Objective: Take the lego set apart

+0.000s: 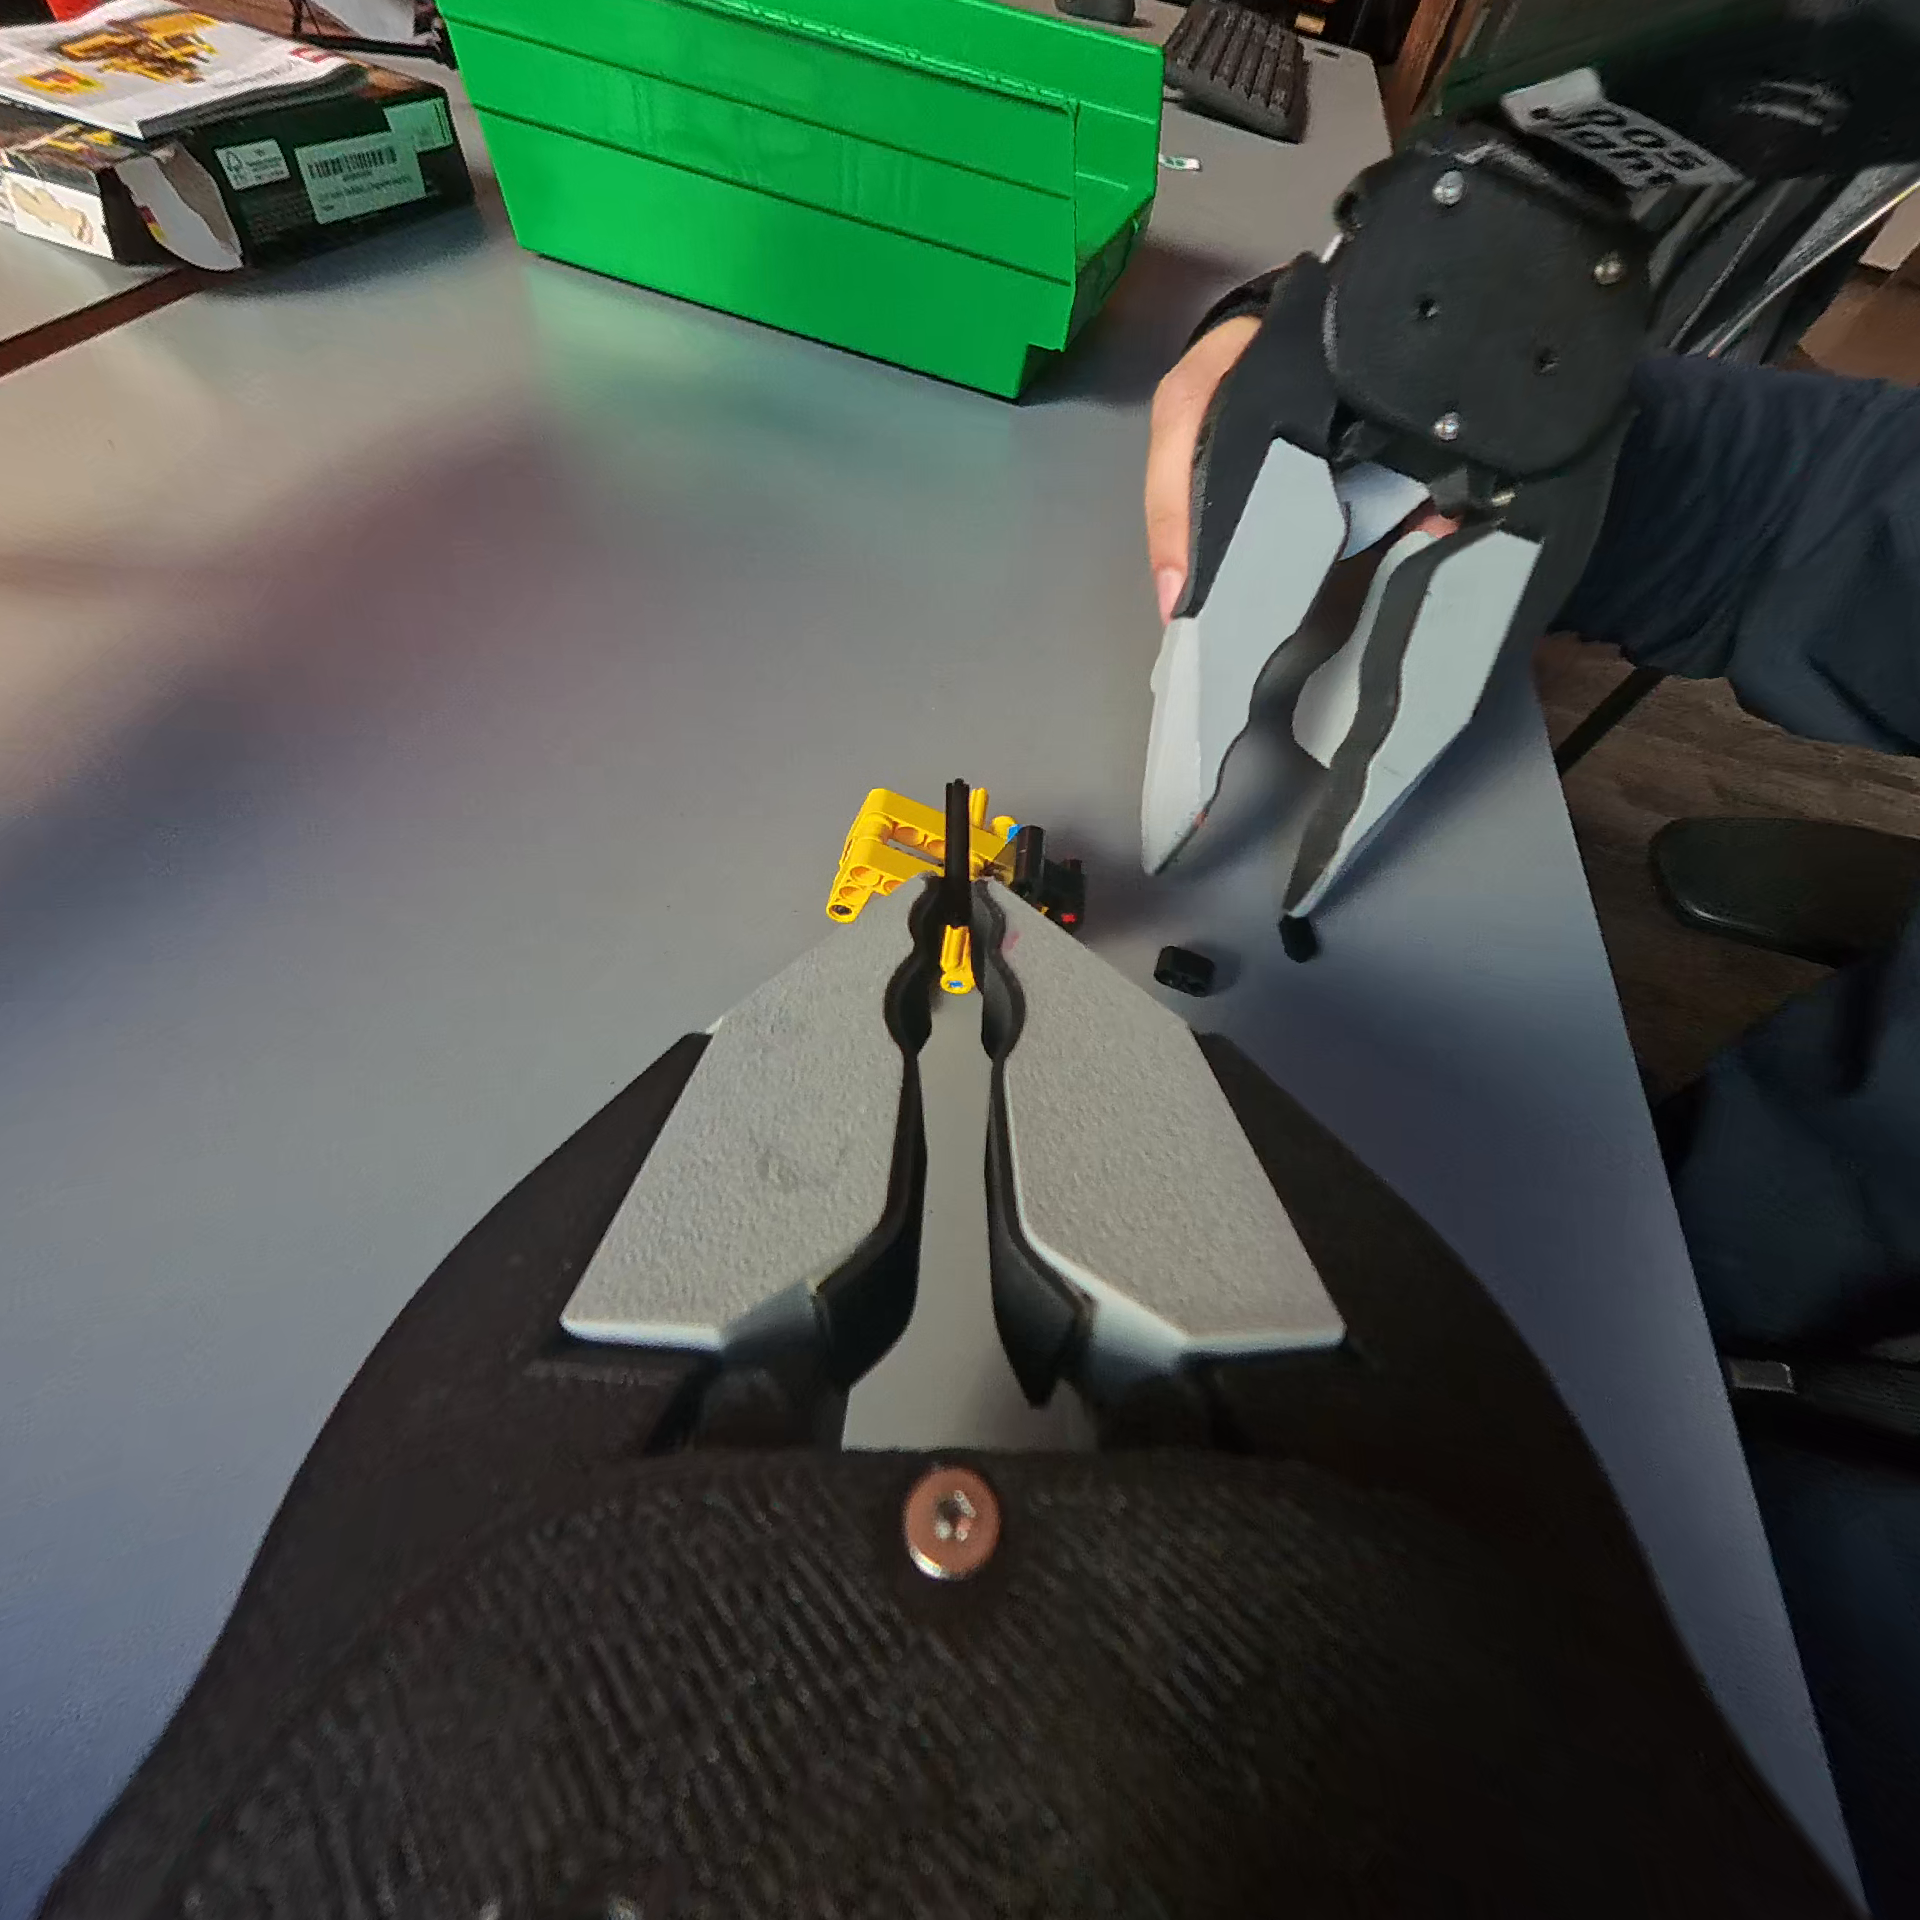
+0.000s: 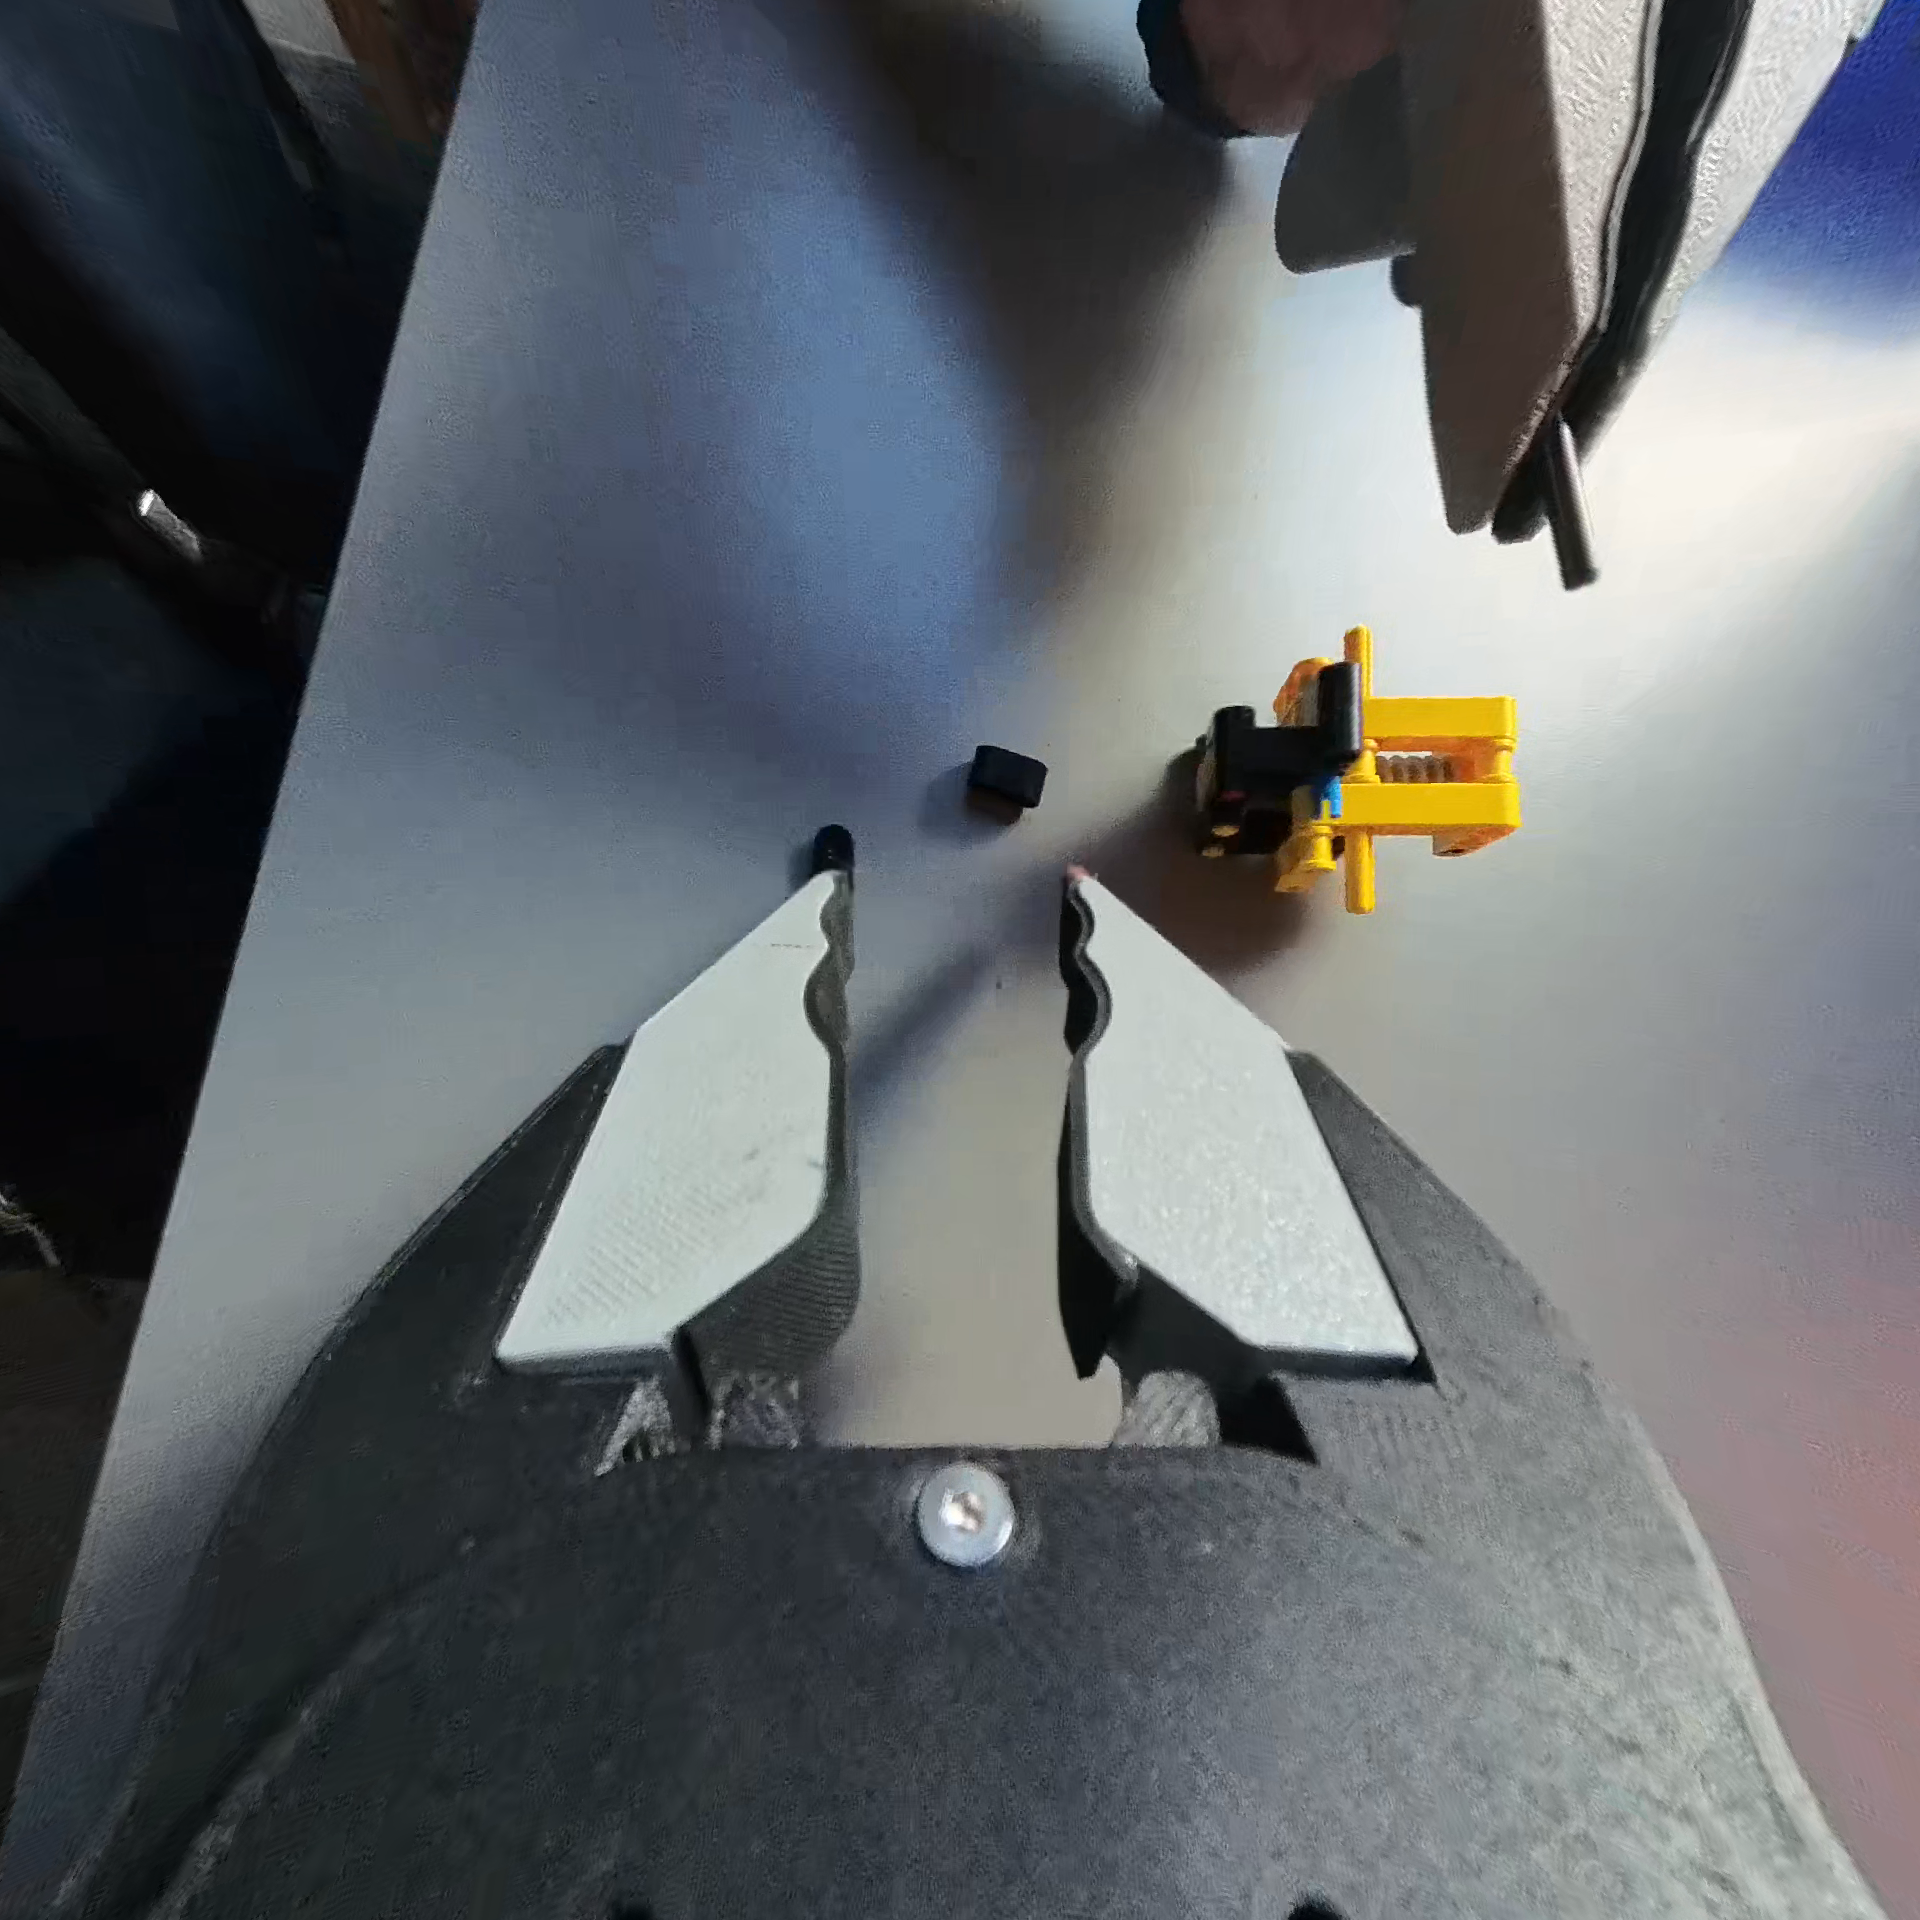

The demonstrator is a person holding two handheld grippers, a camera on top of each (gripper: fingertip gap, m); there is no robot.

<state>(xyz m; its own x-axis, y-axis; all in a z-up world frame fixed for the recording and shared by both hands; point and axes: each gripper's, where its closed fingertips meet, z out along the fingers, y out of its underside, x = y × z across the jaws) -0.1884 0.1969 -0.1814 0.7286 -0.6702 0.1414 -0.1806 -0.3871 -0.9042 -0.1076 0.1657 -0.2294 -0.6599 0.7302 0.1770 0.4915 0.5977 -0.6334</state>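
Note:
My left gripper [image 1: 951, 894] is shut on a thin black axle [image 1: 954, 831] and holds it above the table. It also shows at the upper right of the right wrist view [image 2: 1527, 509], with the axle [image 2: 1569, 499] sticking out of its tip. The yellow and black lego assembly [image 2: 1361, 769] lies on the grey table just beyond those fingers [image 1: 894, 842]. My right gripper [image 2: 954, 878] is open and empty, low over the table to the right of the assembly [image 1: 1236, 883]. A small black piece [image 2: 1006, 777] lies ahead of it. Another black piece [image 2: 834, 847] lies at its left fingertip.
A green bin [image 1: 810, 177] stands at the back of the grey table [image 1: 416, 727]. A lego box with a booklet on it [image 1: 208, 135] lies at the back left and a keyboard [image 1: 1236, 62] at the back right. The table edge [image 1: 1621, 935] runs close on the right. Spacing between my two grippers at the tips: around 10 cm.

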